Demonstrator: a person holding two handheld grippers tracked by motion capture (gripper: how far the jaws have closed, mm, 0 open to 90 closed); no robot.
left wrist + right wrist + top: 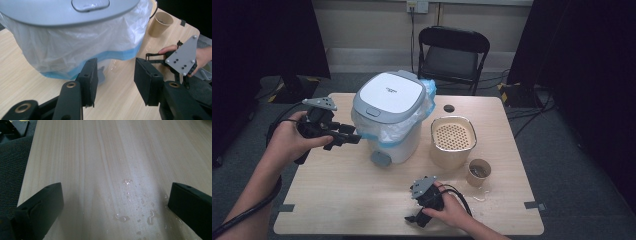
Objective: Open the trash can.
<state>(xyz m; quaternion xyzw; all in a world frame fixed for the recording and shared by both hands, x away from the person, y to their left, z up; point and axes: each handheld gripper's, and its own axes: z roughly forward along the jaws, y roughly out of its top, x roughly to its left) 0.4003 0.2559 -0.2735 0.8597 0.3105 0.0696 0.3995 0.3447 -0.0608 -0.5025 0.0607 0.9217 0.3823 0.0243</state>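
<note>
Left gripper (354, 138) level with the white lidded plastic bin (389, 112), which lies straight ahead of its jaws.

Its jaws stand partly apart with nothing between them, aimed at the bin's clear, blue-hemmed liner bag (82, 47), whose hem hangs just off the tips. The bin stands upright at mid-table; the left hand is far nearer. The right gripper (414, 217), wide open and empty, rests well apart at the wooden table's (337, 200) near edge.

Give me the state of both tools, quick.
Left tool: open, nothing between its jaws, pointed at the bagged trash bin.
Right tool: open wide, empty, over the wet table.
</note>
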